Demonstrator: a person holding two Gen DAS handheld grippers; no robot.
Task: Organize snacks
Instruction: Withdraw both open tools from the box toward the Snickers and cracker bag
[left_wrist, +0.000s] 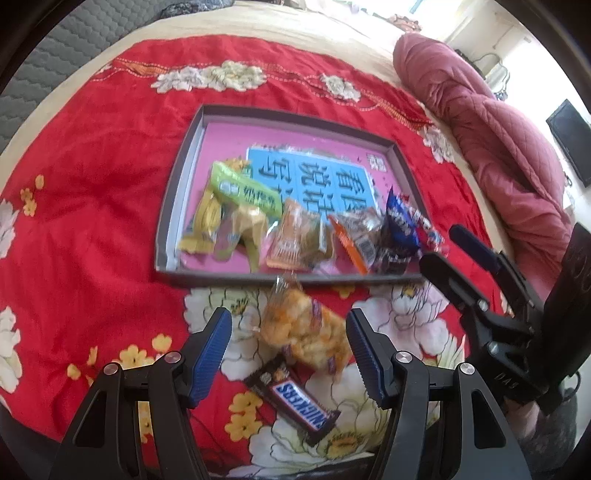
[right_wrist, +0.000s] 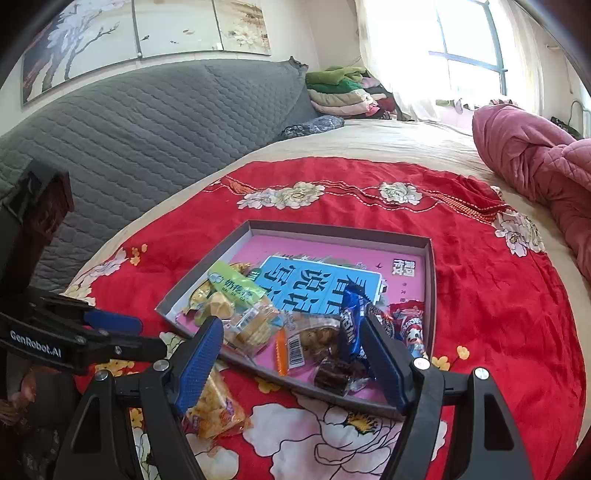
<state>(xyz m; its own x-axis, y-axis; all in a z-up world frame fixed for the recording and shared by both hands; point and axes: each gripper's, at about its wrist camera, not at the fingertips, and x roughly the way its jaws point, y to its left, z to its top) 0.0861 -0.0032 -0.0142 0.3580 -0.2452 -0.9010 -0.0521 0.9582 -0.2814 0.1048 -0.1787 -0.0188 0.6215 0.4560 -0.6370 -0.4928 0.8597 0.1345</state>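
A: Left wrist view first. Left gripper (left_wrist: 290, 356) hangs over the red floral bedspread (left_wrist: 92, 166), jaws apart, nothing pinched. Between the blue ribbed pads (left_wrist: 210, 354) lies the clear crinkly pack of orange-yellow rice crackers (left_wrist: 303, 332), just outside the near edge of the shallow grey cardboard tray with pink floor (left_wrist: 177, 177). Pads not touching it.

B: And the bar?

A: Dark brown Snickers bar (left_wrist: 291, 402) sits nearer the camera, touching the cracker pack's end. Both are outside the tray. Right gripper (left_wrist: 439, 243) shows at the tray's near right corner, jaws parted, empty.

B: Handling?

A: My guess: cracker pack is light, film slippery and noisy, contents brittle. Pinch across the middle, gently, or take the crimped end seal. Snickers is firmer; grip across its short width.

B: Right wrist view?

A: Right gripper (right_wrist: 291, 354) spread over the tray's (right_wrist: 430, 280) near edge, holding nothing. Inside, along that edge: green-and-yellow packets (right_wrist: 231, 288), clear cookie pack (right_wrist: 255, 326), blue foil wrapper (right_wrist: 349, 325), small dark brown wrapped cake (right_wrist: 332, 373). Cracker pack (right_wrist: 212, 404) lies outside, off the tray's near left corner, partly behind the left pad. Left gripper (right_wrist: 122, 326) enters from the left, jaws apart.
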